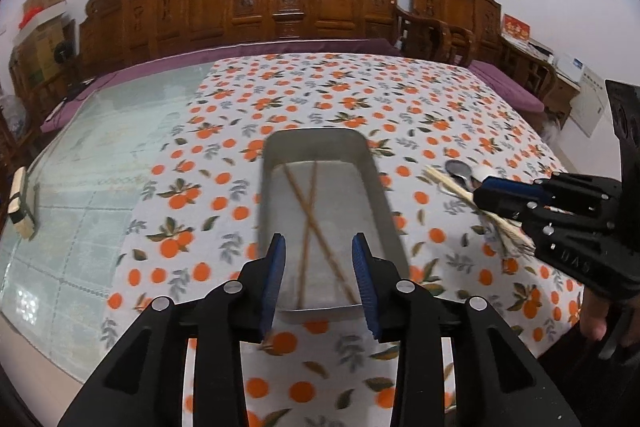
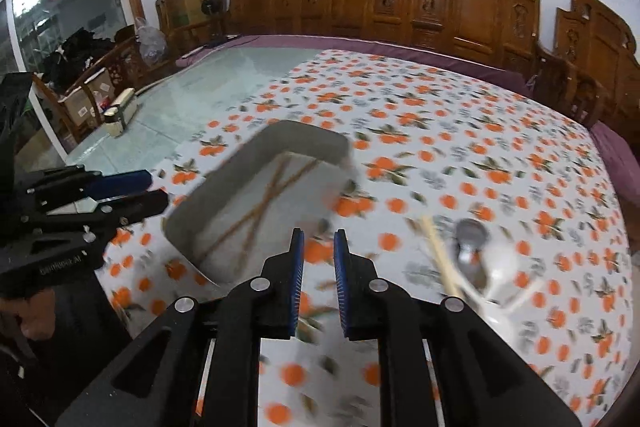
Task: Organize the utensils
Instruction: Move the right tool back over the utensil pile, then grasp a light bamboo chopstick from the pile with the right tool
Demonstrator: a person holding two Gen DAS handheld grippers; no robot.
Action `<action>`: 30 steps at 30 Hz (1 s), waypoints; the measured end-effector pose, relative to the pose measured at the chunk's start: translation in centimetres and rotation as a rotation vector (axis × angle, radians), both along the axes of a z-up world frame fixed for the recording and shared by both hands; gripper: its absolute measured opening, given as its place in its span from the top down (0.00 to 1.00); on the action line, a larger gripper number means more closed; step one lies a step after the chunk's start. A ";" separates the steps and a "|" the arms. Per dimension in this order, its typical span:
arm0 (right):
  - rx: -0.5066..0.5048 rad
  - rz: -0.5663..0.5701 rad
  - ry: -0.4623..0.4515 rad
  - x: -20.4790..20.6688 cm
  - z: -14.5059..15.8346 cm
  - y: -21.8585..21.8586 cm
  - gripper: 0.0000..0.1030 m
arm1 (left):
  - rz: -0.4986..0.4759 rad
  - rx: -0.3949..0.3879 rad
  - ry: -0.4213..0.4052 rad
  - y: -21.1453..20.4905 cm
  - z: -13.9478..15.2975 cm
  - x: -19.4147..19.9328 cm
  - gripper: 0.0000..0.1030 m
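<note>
Hovering your left gripper [image 1: 319,259] spread and empty over the tray [image 1: 376,179] holding crossed chopsticks [image 1: 310,223], your right gripper [image 2: 319,255], parted, nears the loose utensils [image 2: 468,259].

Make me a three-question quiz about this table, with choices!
1. Where are the brown chopsticks?
A. inside the metal tray
B. on the floor
C. on the bench

2. What colour are the fruits printed on the tablecloth?
A. blue
B. orange
C. purple

3. What is the left gripper doing?
A. squeezing a spoon
B. squeezing the tray
C. open, holding nothing

Answers: 1 A, they lie crossed on the tray floor. 2 B, orange fruits everywhere. 3 C, a wide gap shows between its jaws.
</note>
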State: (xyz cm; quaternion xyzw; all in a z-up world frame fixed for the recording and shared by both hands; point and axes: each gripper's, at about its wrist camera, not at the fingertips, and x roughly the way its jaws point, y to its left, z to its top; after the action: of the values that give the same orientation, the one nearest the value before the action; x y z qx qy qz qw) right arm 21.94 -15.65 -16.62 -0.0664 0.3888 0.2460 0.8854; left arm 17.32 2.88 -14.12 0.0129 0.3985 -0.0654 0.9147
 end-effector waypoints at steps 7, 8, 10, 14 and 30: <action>-0.089 -0.071 0.048 1.0 -2.4 -7.0 0.84 | -0.037 -0.010 0.015 -3.2 -0.6 0.3 0.67; -0.098 -0.074 0.054 1.0 -2.8 -7.7 0.84 | -0.041 -0.011 0.018 -3.6 -0.7 0.3 0.67; -0.109 -0.080 0.071 0.9 -3.7 -9.1 0.84 | -0.049 -0.010 0.023 -4.4 -0.9 0.2 0.67; -0.110 -0.078 0.091 0.5 -5.2 -10.2 0.84 | -0.062 -0.002 0.036 -5.8 -1.4 0.2 0.67; -0.180 -0.039 0.149 0.2 -8.0 -9.8 0.84 | -0.091 0.005 0.042 -8.6 -2.0 -1.1 0.67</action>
State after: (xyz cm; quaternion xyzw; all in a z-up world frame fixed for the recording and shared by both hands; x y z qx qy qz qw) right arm 22.19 -25.47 -24.57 -0.1195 0.4751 0.1973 0.8492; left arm 16.23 -5.69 -16.13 0.0318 0.4169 -0.1064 0.9022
